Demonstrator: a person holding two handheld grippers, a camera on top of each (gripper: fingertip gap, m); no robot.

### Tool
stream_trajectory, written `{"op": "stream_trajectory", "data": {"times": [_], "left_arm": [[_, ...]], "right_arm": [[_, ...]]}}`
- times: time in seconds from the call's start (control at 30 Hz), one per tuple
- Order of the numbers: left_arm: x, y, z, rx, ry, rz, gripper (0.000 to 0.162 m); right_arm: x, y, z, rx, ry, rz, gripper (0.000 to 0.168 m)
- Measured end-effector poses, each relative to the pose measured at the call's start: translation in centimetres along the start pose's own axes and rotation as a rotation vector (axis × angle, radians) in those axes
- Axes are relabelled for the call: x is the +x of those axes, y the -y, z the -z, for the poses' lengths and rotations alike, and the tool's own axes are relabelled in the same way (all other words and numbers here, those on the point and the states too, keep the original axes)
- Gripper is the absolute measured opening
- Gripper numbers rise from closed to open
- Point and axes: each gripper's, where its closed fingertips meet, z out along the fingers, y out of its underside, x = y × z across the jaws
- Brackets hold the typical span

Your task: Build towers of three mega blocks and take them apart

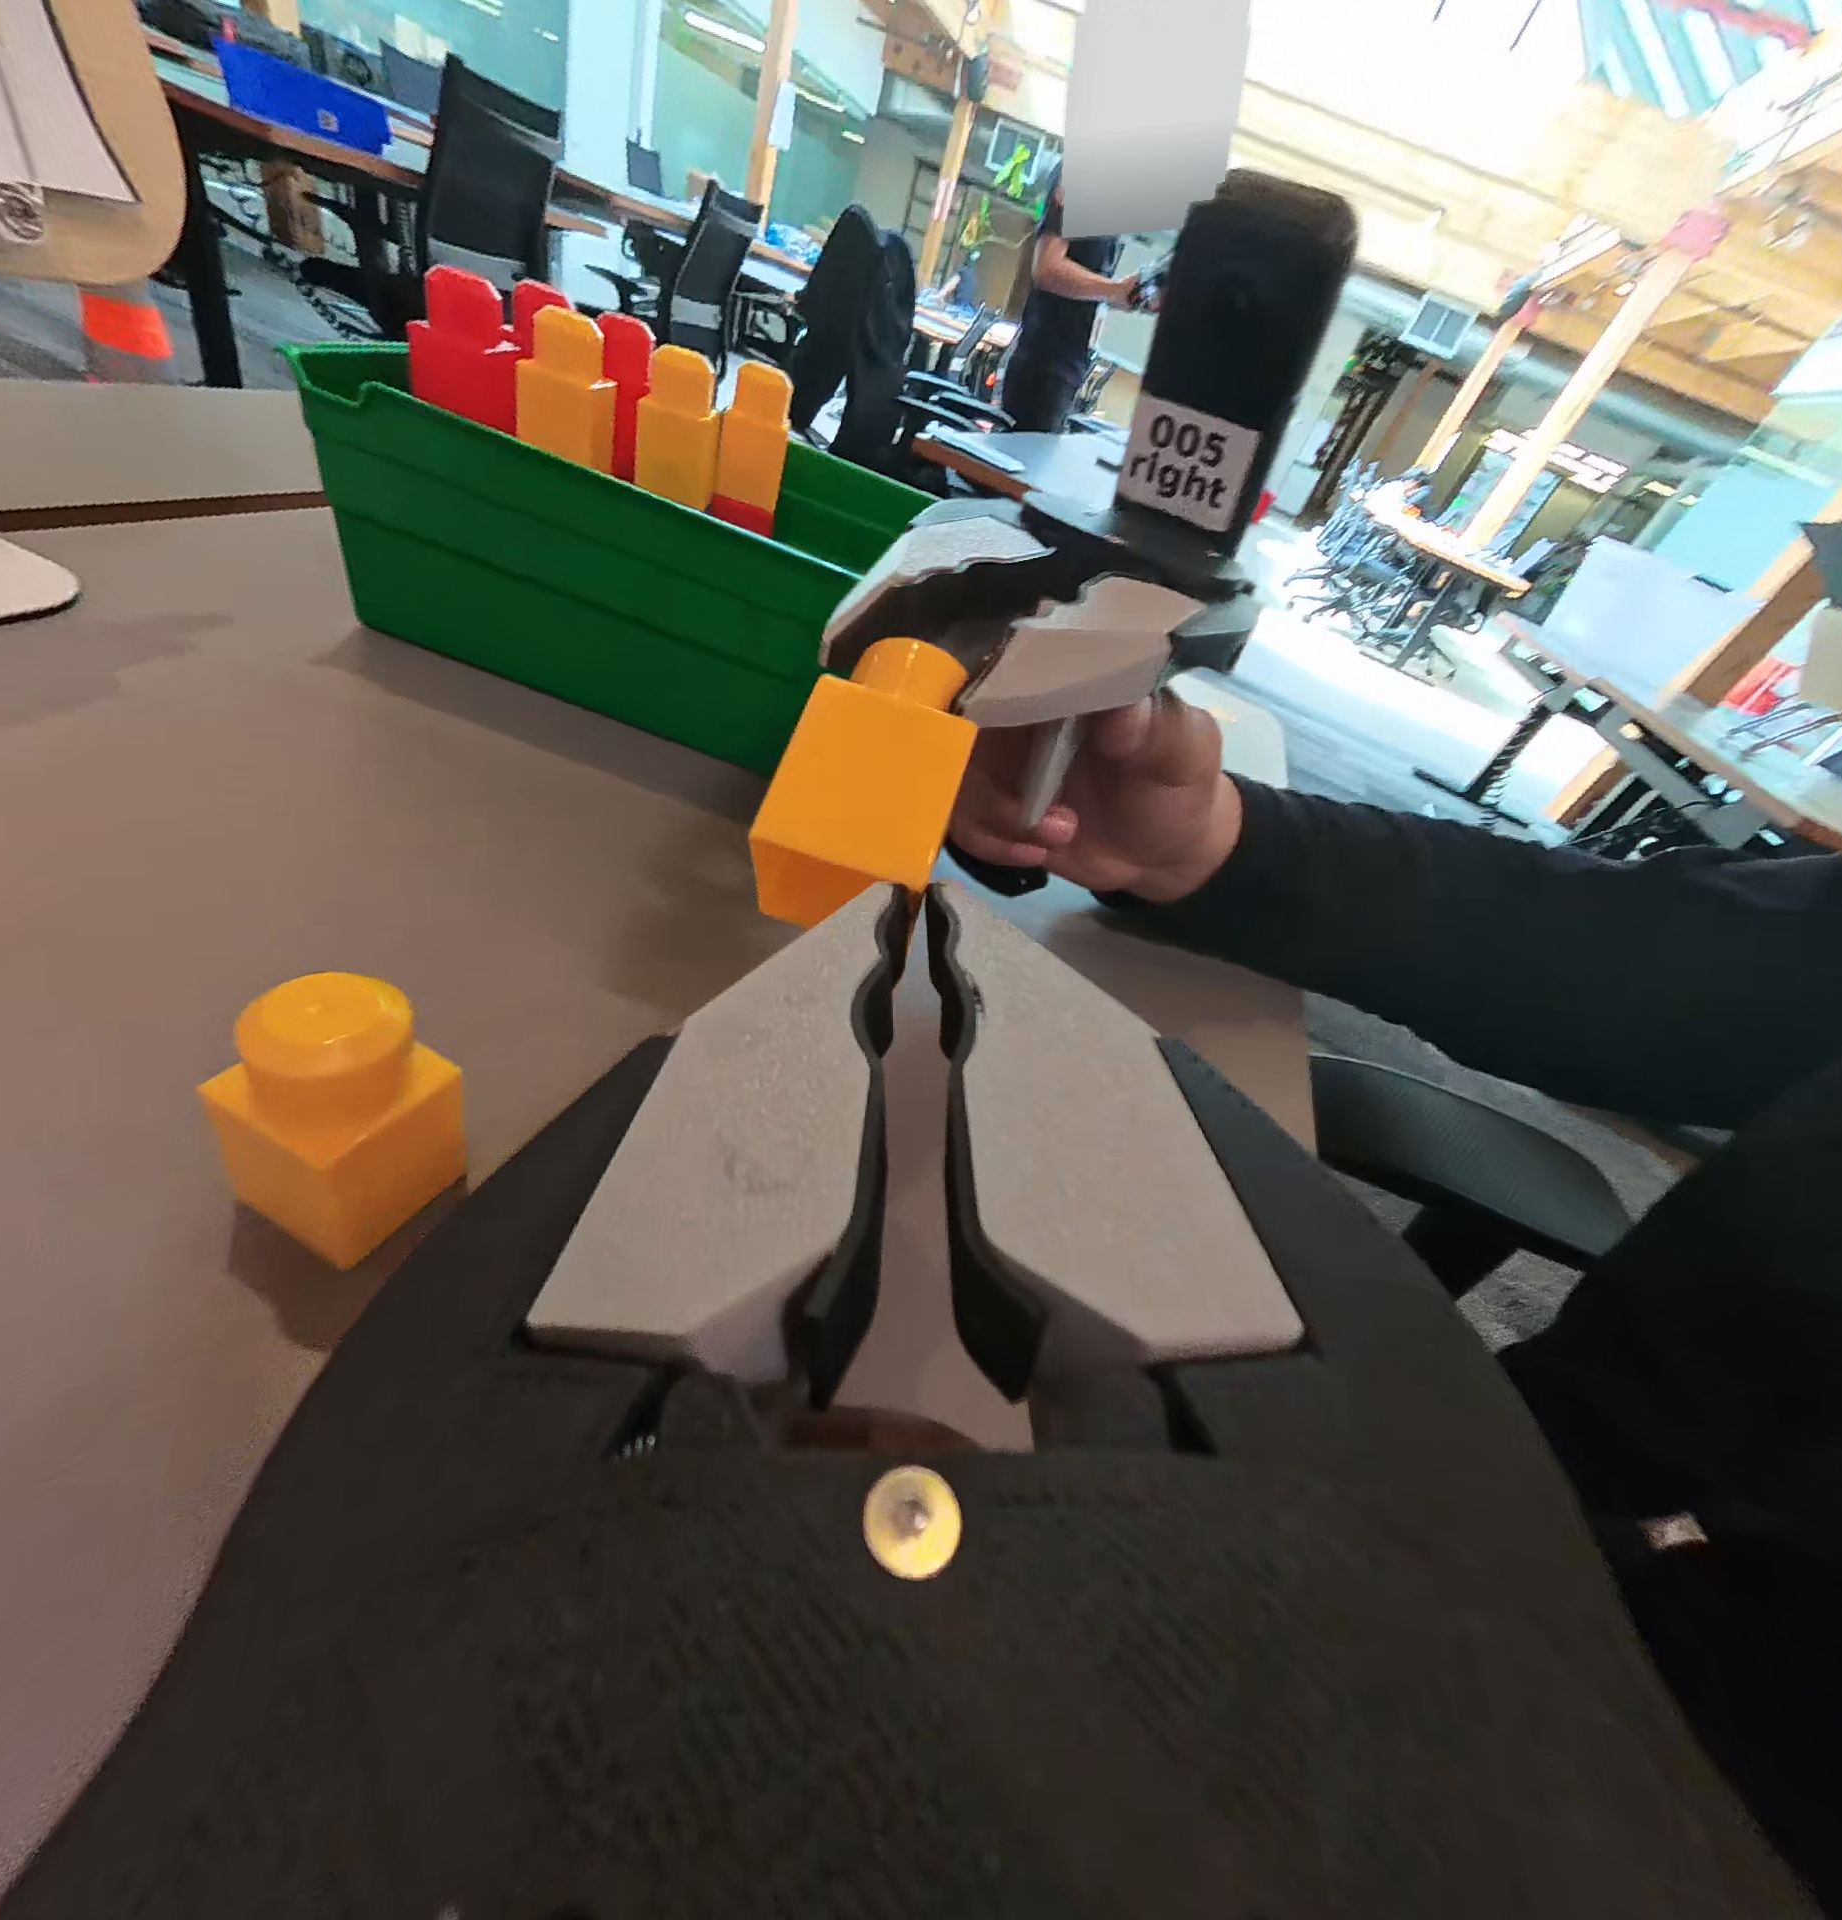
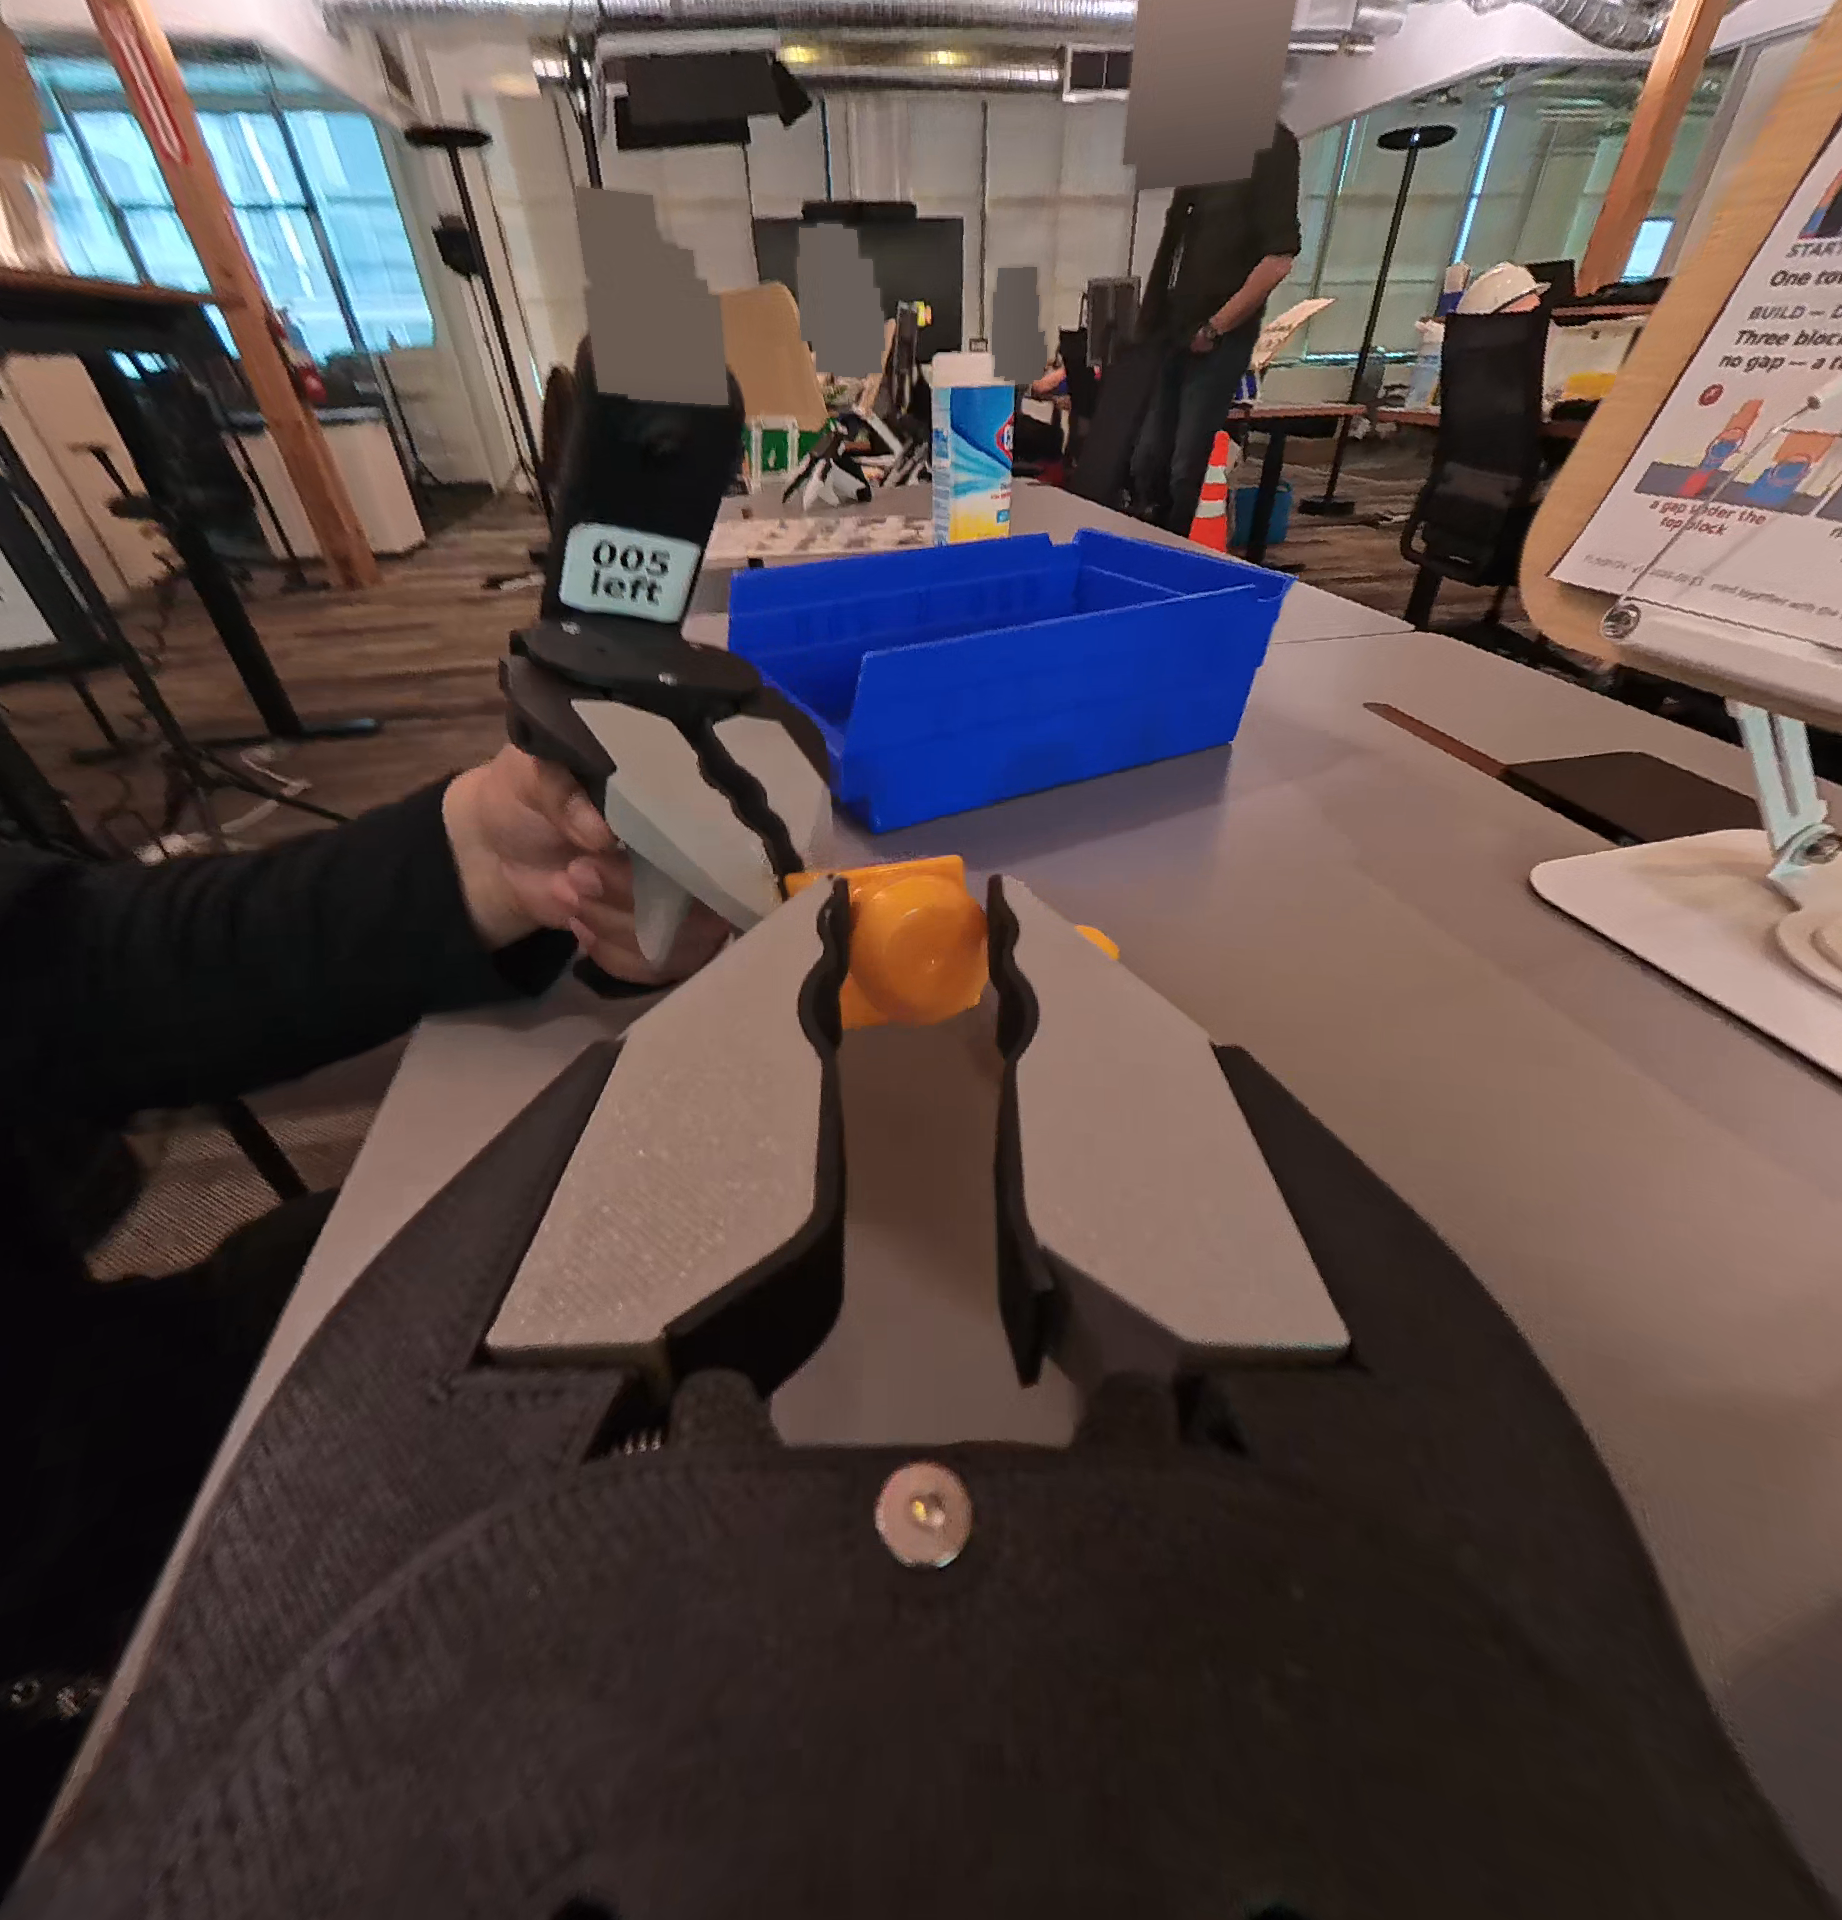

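An orange block (image 1: 865, 800) hangs tilted in the air between both grippers. My right gripper (image 2: 917, 899) is shut on its round stud (image 2: 922, 966); it also shows in the left wrist view (image 1: 906, 675). My left gripper (image 1: 912, 902) is almost fully closed, its tips pinching the block's lower rim; it also shows in the right wrist view (image 2: 777, 883). A second orange block (image 1: 335, 1122) stands upright on the grey table (image 1: 273, 831), left of my left gripper and apart from it.
A green bin (image 1: 584, 592) at the back holds red and orange block towers (image 1: 605, 405). A blue bin (image 2: 1000, 675) stands beyond the grippers. An instruction sheet on a white stand (image 2: 1675, 914) is at the right. A person's hands hold both grippers. One gripper's finger ends stand about 4 centimetres off the other's.
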Motion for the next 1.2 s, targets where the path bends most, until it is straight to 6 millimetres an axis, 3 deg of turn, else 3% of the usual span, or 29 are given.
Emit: {"op": "stream_trajectory", "data": {"times": [0.4,0.5,0.57,0.73,0.87,1.0,1.2], "left_arm": [[2.8,-1.8,-3.2,-0.052,-0.048,-0.053,0.0],[2.9,-2.2,-3.6,-0.07,-0.054,-0.048,0.0],[2.6,-2.4,-3.6,-0.075,-0.041,-0.043,0.0],[0.4,-4.2,-4.2,-0.161,0.062,0.01,0.0],[0.6,-4.4,-4.3,-0.178,0.057,-0.006,0.0],[-1.8,-5.4,-4.2,-0.24,0.16,0.108,0.0],[-3.6,-6.2,-3.6,-0.28,0.197,0.224,0.0]], "right_arm": [[-0.6,2.5,0.5,0.171,0.1,-0.18,0.021],[-0.9,2.4,0.6,0.17,0.11,-0.169,0.0],[-0.8,2.2,0.5,0.161,0.109,-0.172,0.0],[1.3,-0.4,-0.4,0.074,0.044,-0.264,0.0],[1.3,-0.7,-0.6,0.073,0.077,-0.317,0.0],[2.1,-1.8,-0.7,-0.001,0.002,-0.248,0.0],[0.7,-5.7,-2.5,-0.2,0.038,-0.221,0.0]]}}
